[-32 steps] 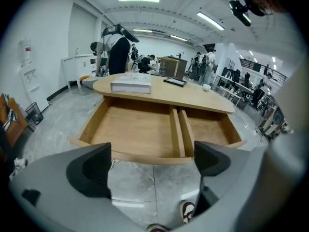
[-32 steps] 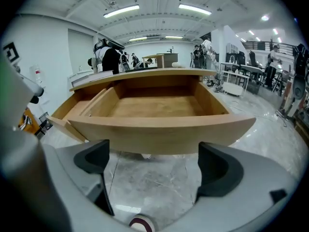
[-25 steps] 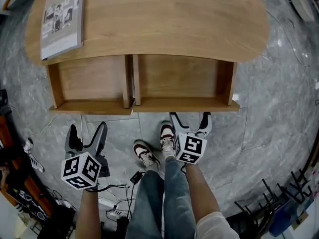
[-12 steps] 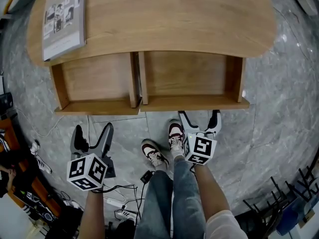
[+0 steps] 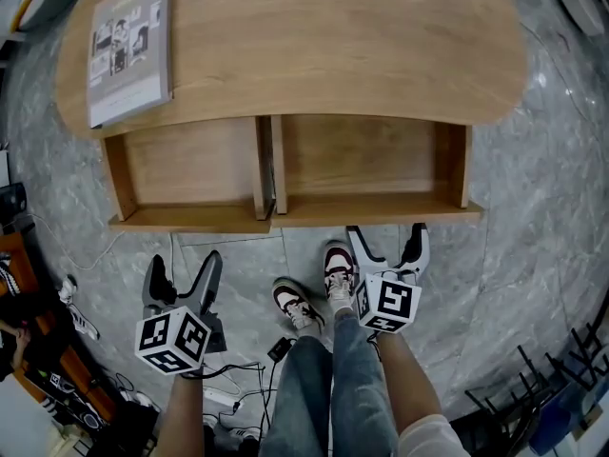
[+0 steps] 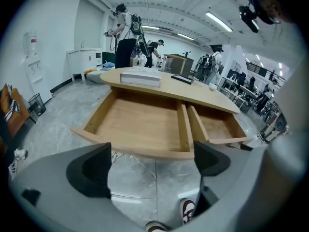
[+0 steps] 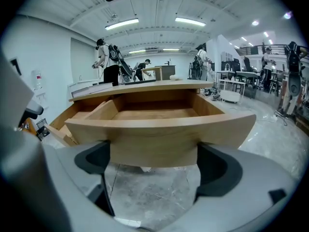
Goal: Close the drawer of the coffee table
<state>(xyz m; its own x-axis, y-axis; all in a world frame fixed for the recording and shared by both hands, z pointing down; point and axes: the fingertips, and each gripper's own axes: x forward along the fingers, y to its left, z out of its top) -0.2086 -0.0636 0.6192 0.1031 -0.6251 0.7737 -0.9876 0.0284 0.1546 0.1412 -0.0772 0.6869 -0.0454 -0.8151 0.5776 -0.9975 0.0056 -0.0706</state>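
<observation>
The coffee table (image 5: 333,55) has both drawers pulled out at its near edge: left drawer (image 5: 186,174) and right drawer (image 5: 366,165). The right gripper (image 5: 388,241), jaws apart and empty, faces the right drawer's front panel (image 7: 159,129). The left gripper (image 5: 181,269), jaws apart and empty, is well apart from the left drawer. A book (image 5: 131,46) lies at the tabletop's left end.

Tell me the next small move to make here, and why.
Probably ease the right gripper forward until its open jaws press the right drawer's front. That drawer stands pulled out, its front lies just ahead of the jaws and seems untouched, and the jaws hold nothing.
</observation>
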